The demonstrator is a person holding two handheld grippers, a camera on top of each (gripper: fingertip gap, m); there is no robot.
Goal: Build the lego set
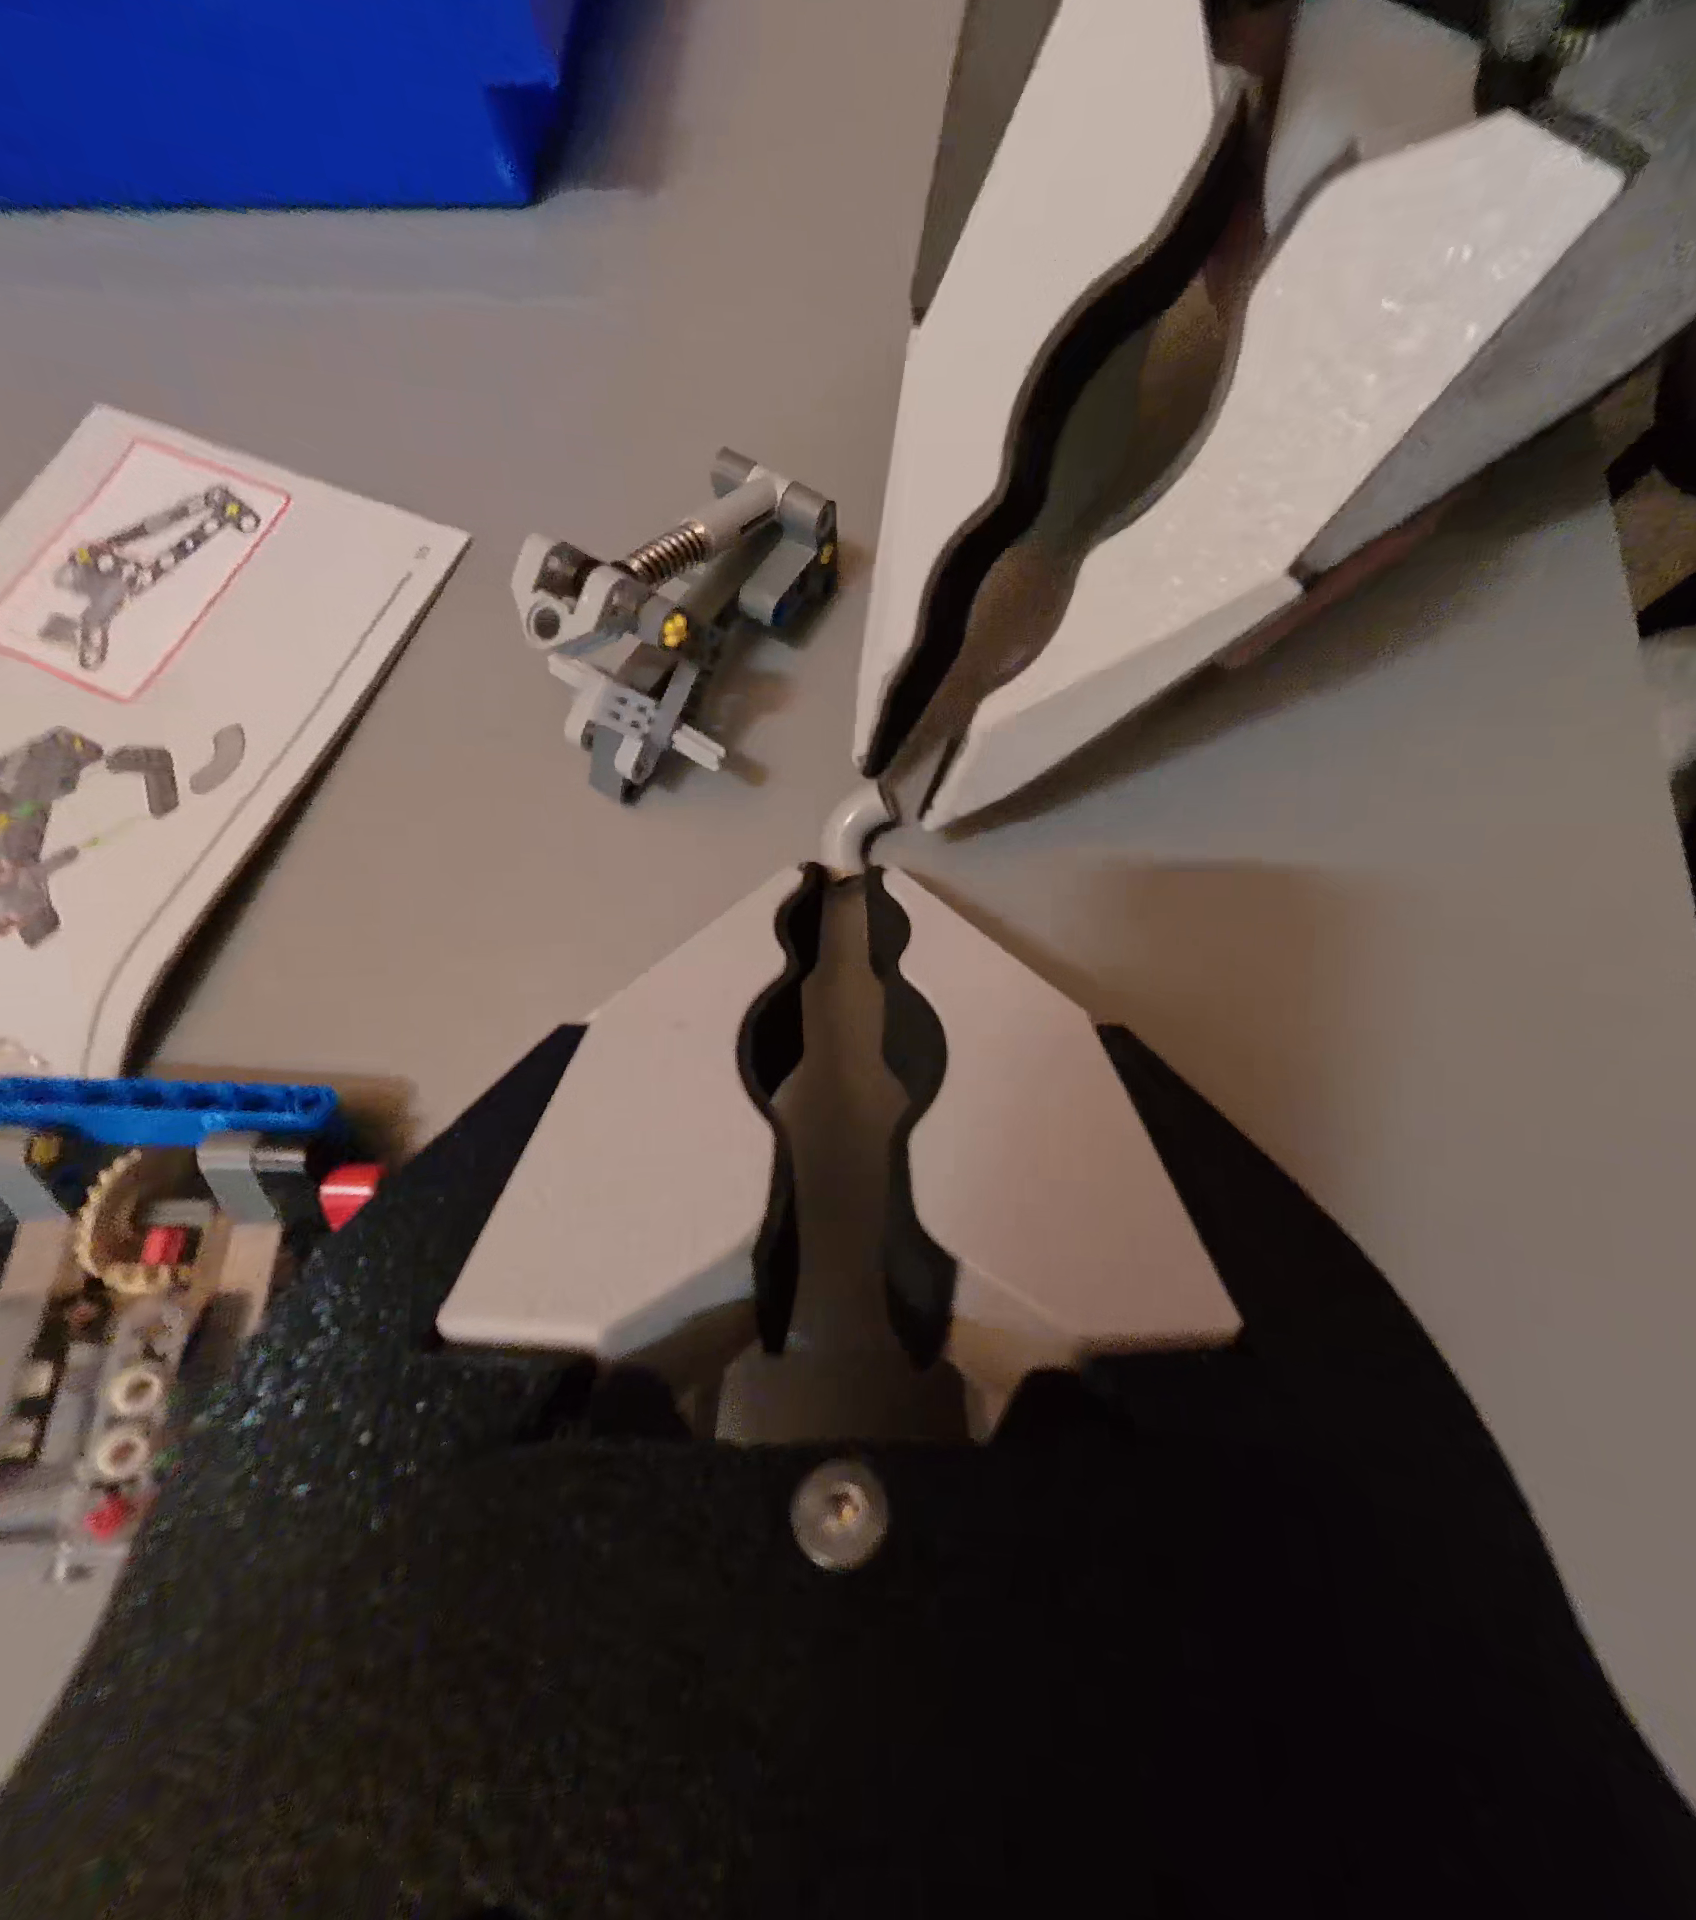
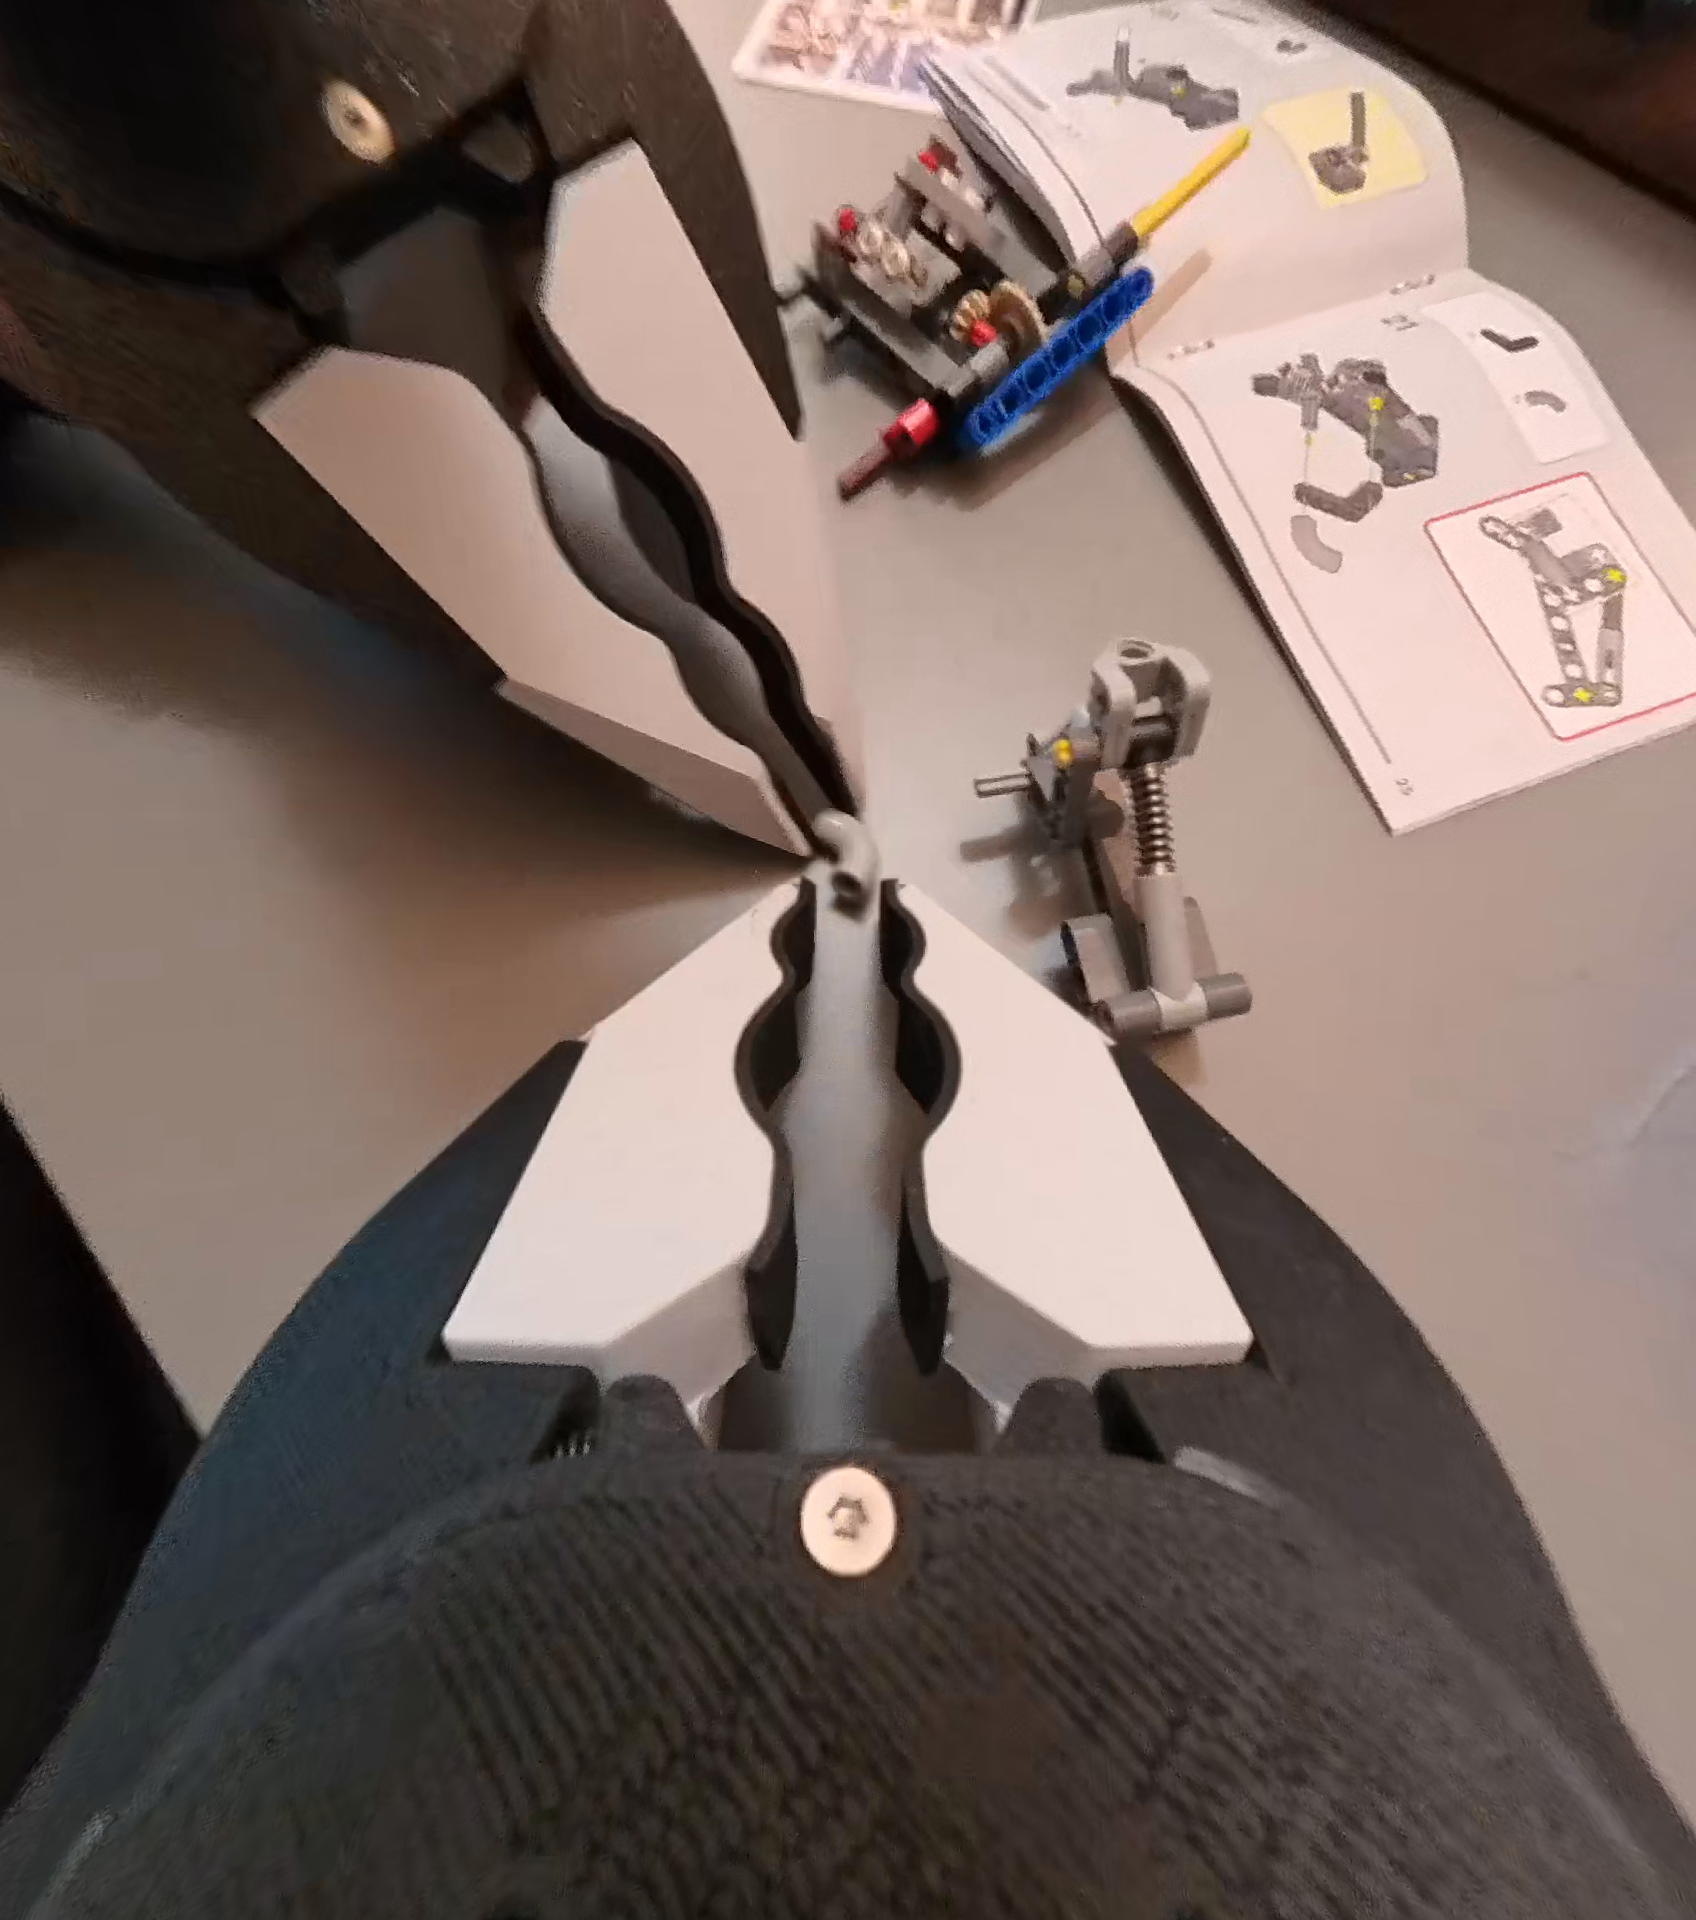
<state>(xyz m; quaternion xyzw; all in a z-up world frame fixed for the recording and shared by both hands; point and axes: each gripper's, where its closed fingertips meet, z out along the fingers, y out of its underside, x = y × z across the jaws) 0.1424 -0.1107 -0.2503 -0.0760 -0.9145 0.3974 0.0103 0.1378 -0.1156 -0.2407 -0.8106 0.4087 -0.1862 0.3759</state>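
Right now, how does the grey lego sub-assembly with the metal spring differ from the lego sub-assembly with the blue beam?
The grey spring sub-assembly is smaller and almost all grey; the blue-beam sub-assembly is bulkier, with red, yellow and tan gear parts. The spring one lies apart on bare grey table; the blue-beam one touches the open instruction booklet. Both rest on the table, ungripped.

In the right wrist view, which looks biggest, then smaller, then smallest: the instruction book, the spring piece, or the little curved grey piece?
1. The instruction book.
2. The spring piece.
3. The little curved grey piece, pinched between both tools' tips.

The book lies farther from the camera yet looks largest, so this order seems safe.
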